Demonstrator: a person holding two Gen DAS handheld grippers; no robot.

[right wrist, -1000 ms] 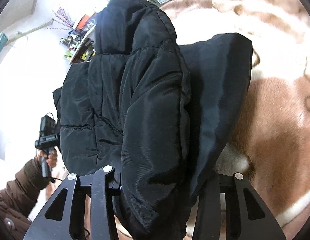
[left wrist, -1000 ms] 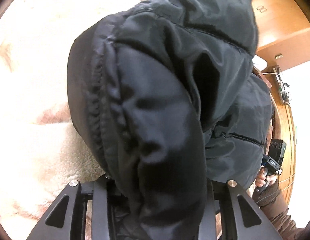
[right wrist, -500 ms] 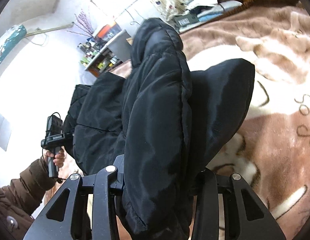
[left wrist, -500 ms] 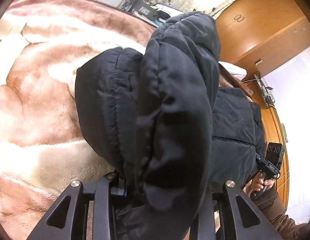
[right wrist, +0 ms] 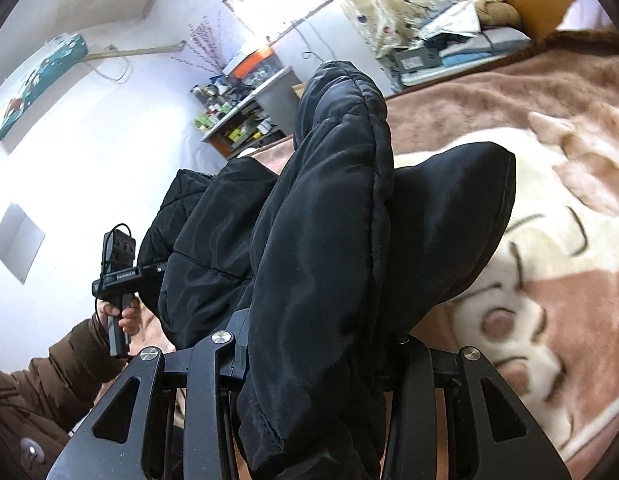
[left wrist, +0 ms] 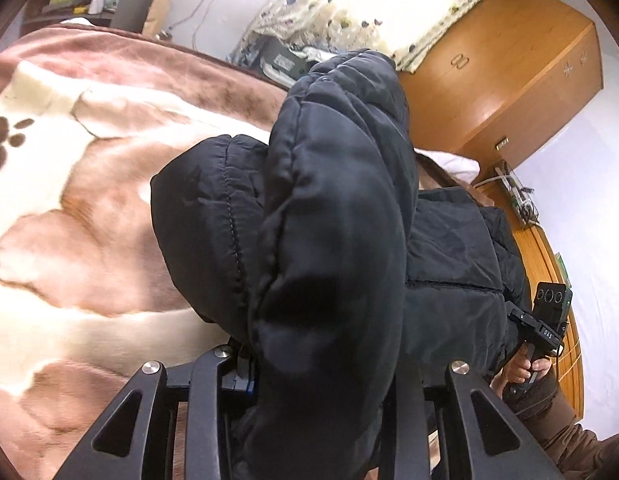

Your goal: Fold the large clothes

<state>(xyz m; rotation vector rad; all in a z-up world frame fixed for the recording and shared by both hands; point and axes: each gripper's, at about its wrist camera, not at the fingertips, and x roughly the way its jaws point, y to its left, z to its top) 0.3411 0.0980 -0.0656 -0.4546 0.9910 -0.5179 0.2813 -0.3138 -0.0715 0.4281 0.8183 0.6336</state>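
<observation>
Jacket (left wrist: 329, 240) lifted higher off blanket (left wrist: 69, 220) vs 1s ago, both claws clenched on it.

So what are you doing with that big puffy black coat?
A person is folding a black puffer jacket over a bed covered with a brown and cream blanket. They hold a claw in each hand. The left claw and the right claw are each shut on a thick bunch of the jacket, and at least that part is lifted off the blanket. It is not laid down in a fold yet.
</observation>
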